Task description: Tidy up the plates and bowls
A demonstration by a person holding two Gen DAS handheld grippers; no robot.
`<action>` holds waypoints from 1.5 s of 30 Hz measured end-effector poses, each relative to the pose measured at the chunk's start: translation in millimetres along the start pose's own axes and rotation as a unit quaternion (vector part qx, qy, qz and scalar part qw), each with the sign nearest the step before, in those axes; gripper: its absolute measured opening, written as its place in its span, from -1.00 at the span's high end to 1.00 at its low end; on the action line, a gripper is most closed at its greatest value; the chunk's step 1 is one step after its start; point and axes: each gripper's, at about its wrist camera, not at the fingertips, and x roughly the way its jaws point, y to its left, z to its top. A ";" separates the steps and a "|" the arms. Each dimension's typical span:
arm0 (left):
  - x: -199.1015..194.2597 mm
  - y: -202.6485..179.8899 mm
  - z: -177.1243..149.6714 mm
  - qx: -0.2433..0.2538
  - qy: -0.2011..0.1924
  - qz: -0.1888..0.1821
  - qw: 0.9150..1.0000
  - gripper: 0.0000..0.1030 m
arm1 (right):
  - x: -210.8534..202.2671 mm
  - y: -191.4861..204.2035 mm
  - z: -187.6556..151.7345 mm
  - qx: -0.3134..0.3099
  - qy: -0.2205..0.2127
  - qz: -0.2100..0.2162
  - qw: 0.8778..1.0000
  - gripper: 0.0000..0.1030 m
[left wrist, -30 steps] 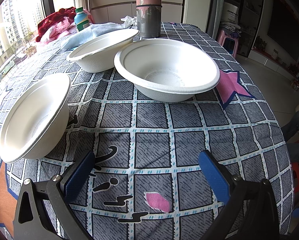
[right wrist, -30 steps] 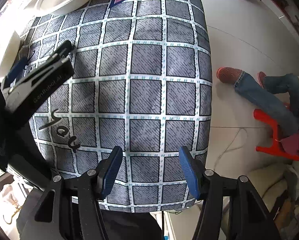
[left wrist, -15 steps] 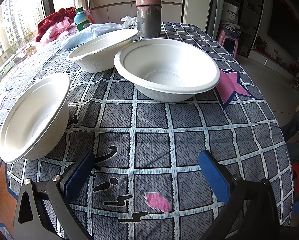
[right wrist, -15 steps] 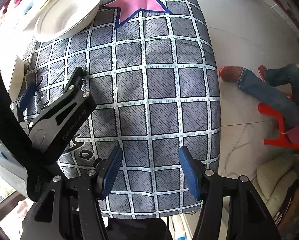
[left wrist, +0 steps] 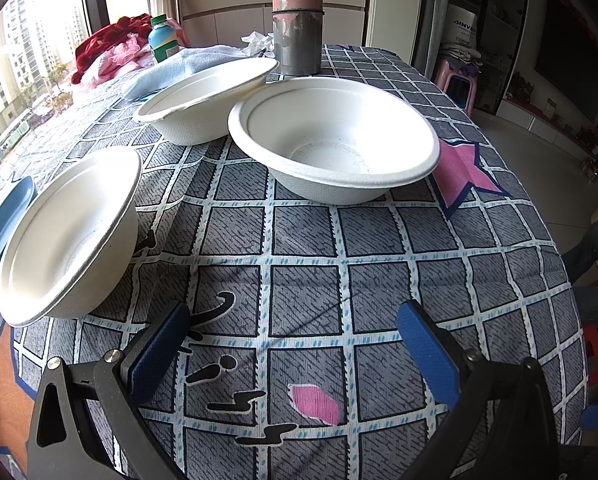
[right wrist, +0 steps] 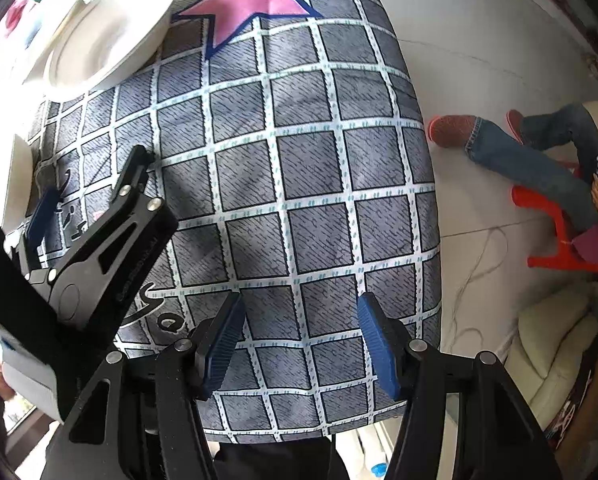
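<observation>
The tabletop [left wrist: 307, 248], covered w/ a grey checked cloth bearing a pink star [left wrist: 463, 168], is seen from both wrist views. Three white bowls are set on it. The nearest-centre bowl [left wrist: 335, 140] is seen upright just left of the star; its rim is close to, perhaps touching, the rear bowl [left wrist: 207, 96], which is seen slightly tilted behind it, to the left. The left bowl [left wrist: 71, 232] is seen tipped on its side, opening turned toward the camera, well apart from the other two. A blue plate [left wrist: 3, 224] is partly visible behind it at the frame edge.

At the far end a grey-and-pink cylinder [left wrist: 297, 16] is stood upright, w/ a light blue cloth [left wrist: 179, 66] and a green-capped bottle [left wrist: 163, 40] to its left.

The left tongs [left wrist: 293, 344] are held released above bare cloth in front of the bowls, nothing betw. the blue pads. The right tongs [right wrist: 299, 340] are pointed down over the tabletop's edge, also released, nothing gripped. In the right wrist view the left tongs [right wrist: 95, 192] are seen at left, and a seated person's legs [right wrist: 519, 152] on the floor [right wrist: 459, 40] at right.
</observation>
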 end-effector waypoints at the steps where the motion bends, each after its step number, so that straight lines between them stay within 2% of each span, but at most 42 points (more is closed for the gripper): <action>1: 0.0 0.0 0.0 0.000 0.000 0.000 1.000 -1.00 | -0.4 -1.2 -3.6 -0.003 0.001 -0.001 1.000 -0.16; 7: 0.0 0.0 0.0 0.000 0.000 0.000 1.000 -1.00 | -2.9 12.8 -12.1 -0.016 -0.006 -0.002 1.000 -0.16; 19: 0.0 0.0 0.0 0.000 0.000 0.000 1.000 -1.00 | -18.9 26.8 0.7 -0.045 -0.016 0.004 0.999 -0.16; 29: 0.0 0.0 0.0 0.000 0.000 0.000 1.000 -1.00 | -22.1 14.3 -6.9 -0.065 -0.018 -0.006 0.998 -0.16; 38: 0.0 0.0 0.0 0.000 0.000 0.000 1.000 -1.00 | -32.4 5.8 21.9 -0.074 -0.025 0.003 0.997 -0.16; 45: 0.0 0.0 0.0 0.000 0.000 0.000 1.000 -1.00 | -31.2 -0.2 19.7 -0.069 -0.022 0.011 0.997 -0.16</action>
